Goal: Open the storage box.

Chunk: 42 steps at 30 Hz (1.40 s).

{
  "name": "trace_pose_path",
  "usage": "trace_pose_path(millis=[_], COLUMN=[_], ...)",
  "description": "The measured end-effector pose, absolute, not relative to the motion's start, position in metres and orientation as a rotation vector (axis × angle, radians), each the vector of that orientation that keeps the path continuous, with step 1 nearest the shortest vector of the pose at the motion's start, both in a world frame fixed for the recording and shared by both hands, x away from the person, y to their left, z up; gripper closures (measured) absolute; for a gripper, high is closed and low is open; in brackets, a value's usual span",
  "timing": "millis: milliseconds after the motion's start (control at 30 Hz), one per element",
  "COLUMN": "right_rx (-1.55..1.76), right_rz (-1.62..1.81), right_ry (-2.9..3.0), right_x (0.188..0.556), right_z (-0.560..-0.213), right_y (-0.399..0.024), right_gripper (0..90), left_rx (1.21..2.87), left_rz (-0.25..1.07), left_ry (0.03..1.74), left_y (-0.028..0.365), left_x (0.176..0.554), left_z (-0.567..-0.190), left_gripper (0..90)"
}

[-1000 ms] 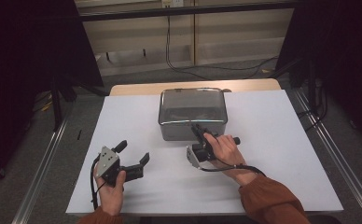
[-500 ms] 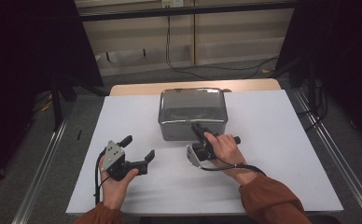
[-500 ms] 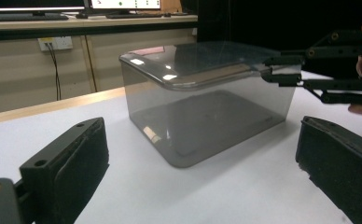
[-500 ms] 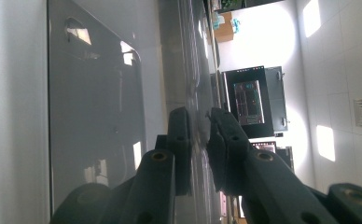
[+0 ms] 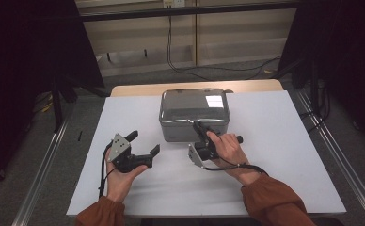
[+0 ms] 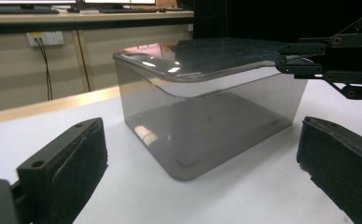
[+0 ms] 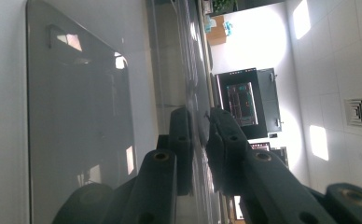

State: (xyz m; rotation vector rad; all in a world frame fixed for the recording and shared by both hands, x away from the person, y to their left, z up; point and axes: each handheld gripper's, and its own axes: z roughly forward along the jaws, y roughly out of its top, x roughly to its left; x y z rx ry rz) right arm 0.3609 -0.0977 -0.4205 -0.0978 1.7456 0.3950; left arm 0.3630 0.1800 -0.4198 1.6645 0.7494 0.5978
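Smoky plastic box (image 5: 194,114) – right gripper (image 5: 201,128) jaws pinch its glossy lid; left gripper (image 5: 145,146) jaws gape

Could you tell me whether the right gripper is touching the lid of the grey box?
Touching: in the left gripper view the right gripper has its jaws pinched on the edge of the lid.

The high view looks forward and down over the whole white worktop (image 5: 284,155). The left gripper view sits low and close, facing the grey box (image 6: 202,126); the right gripper view, rolled sideways, presses against the same box's lid (image 7: 76,116).
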Motion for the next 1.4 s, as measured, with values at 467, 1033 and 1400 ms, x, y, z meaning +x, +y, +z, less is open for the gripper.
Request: trace_pose_path(millis=[467, 1033, 1400], right_rx=[-0.081, -0.067, -0.066], right_rz=[0.412, 0.424, 0.428], right_ry=[1.724, 1.708, 1.697], right_x=[0.363, 0.365, 0.367], right_z=[-0.412, -0.403, -0.400], right_y=[-0.099, -0.099, -0.098], right_gripper=[80.9, 81.5, 81.3], left_rx=[1.644, 1.675, 1.646], left_rz=[0.618, 0.646, 0.642], left_ry=[0.736, 0.724, 0.724], left_y=[0.166, 0.149, 0.136], left_x=[0.403, 0.440, 0.455], left_z=[-0.416, -0.415, -0.419], left_gripper=[2.1, 2.6, 4.3])
